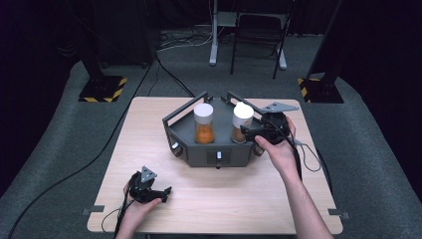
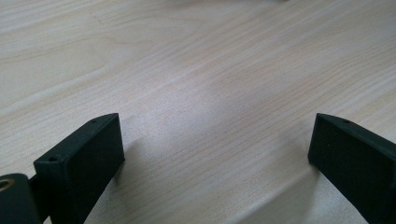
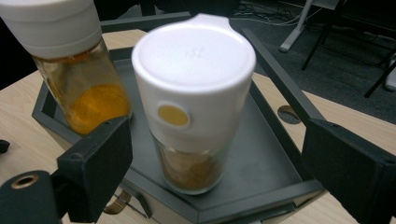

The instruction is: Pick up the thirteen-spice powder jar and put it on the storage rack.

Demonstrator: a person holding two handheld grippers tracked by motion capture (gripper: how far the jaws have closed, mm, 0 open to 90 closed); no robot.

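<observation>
A dark grey hexagonal tray stands on the wooden table and holds two white-capped glass jars. The left jar holds orange powder; the right jar holds brown powder. My right gripper is at the tray's right side, level with the brown jar. In the right gripper view the brown jar stands upright between my spread jaws, the pads clear of it, with the orange jar behind to the left. My left gripper rests open near the table's front left, with bare wood between its jaws.
The tray has raised rails around it and knobs on its front wall. A cable loops on the table by my right hand. Beyond the table are striped stand bases and a chair on grey carpet.
</observation>
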